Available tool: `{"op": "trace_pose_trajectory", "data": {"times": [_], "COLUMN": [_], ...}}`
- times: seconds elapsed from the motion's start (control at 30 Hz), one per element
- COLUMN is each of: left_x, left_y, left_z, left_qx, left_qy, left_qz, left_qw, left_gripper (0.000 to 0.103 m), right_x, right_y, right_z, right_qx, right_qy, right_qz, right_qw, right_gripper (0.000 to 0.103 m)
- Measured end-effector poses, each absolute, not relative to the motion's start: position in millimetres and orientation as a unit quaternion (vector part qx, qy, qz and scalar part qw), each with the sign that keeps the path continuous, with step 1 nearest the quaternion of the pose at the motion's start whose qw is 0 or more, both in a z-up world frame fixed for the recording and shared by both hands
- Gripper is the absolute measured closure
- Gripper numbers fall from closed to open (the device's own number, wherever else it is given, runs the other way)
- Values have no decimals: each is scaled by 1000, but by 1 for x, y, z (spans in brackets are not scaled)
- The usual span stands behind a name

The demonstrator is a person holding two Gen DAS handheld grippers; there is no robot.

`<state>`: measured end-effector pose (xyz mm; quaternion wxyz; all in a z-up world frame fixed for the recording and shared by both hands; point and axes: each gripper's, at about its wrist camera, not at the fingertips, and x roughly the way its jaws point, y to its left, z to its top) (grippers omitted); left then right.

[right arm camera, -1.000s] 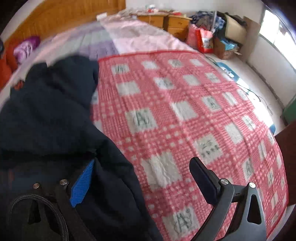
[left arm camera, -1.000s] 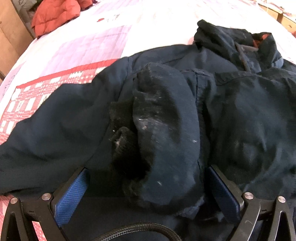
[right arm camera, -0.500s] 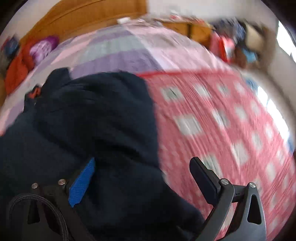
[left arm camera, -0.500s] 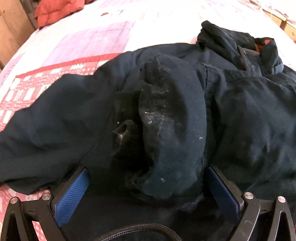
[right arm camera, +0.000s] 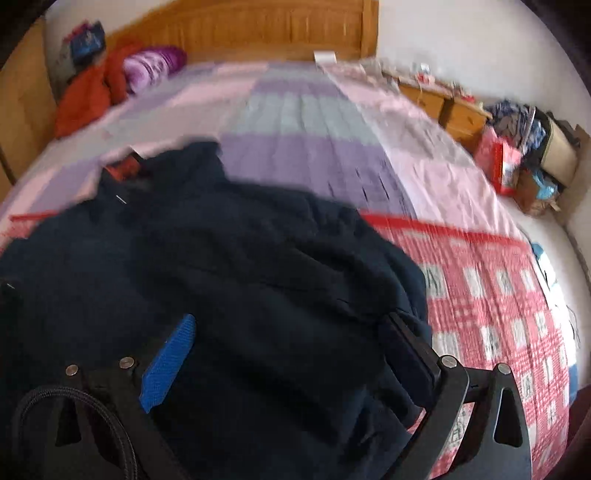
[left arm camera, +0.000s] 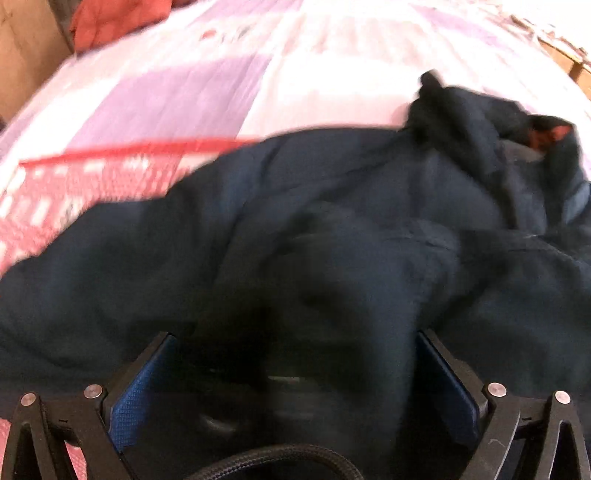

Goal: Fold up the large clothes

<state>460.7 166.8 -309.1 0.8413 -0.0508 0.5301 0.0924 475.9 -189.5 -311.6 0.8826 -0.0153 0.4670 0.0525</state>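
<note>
A large dark navy jacket [left arm camera: 332, 229] lies crumpled on the bed, its collar with a red lining [left arm camera: 546, 134] at the far right. It also shows in the right wrist view [right arm camera: 229, 266]. My left gripper [left arm camera: 291, 354] is open, low over the jacket, with a folded sleeve bunched between its blue-padded fingers [left arm camera: 140, 391]. My right gripper [right arm camera: 291, 332] is open above the jacket's right part, its blue pad [right arm camera: 170, 362] and dark finger [right arm camera: 410, 350] wide apart. The left view is blurred.
The bed has a red-and-white checked quilt [right arm camera: 498, 295] and a purple and pink striped sheet [right arm camera: 306, 122]. A wooden headboard [right arm camera: 258, 33] stands at the back. Red clothing [right arm camera: 88, 96] and a purple pillow [right arm camera: 151, 64] lie at the back left. Nightstands and clutter [right arm camera: 517, 140] stand to the right.
The right gripper has swung left from over the checked quilt to above the jacket. The left gripper has shifted over the jacket, and the sleeve between its fingers now shows blurred.
</note>
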Motion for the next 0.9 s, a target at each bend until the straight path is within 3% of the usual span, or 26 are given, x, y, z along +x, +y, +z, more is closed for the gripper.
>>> {"op": "trace_pose_trajectory", "data": {"times": [0.33, 0.57, 0.63, 0.9], "left_x": [451, 437, 432, 376], "left_y": [185, 185, 190, 196], "left_z": [-305, -300, -300, -270], "left_qx": [-42, -12, -36, -33], "left_qy": [519, 510, 518, 491], "left_qz": [74, 69, 67, 59], "left_qw": [850, 857, 852, 869], "left_gripper": [0, 0, 0, 0], "right_x": [462, 428, 429, 385], "right_y": [-251, -228, -223, -161], "right_z": [-321, -294, -309, -264], "right_qx": [35, -25, -32, -50], "right_qy": [478, 435, 480, 429], "right_qz": [17, 20, 12, 39], "right_qw": [878, 900, 877, 901], "right_gripper": [2, 2, 3, 3]}}
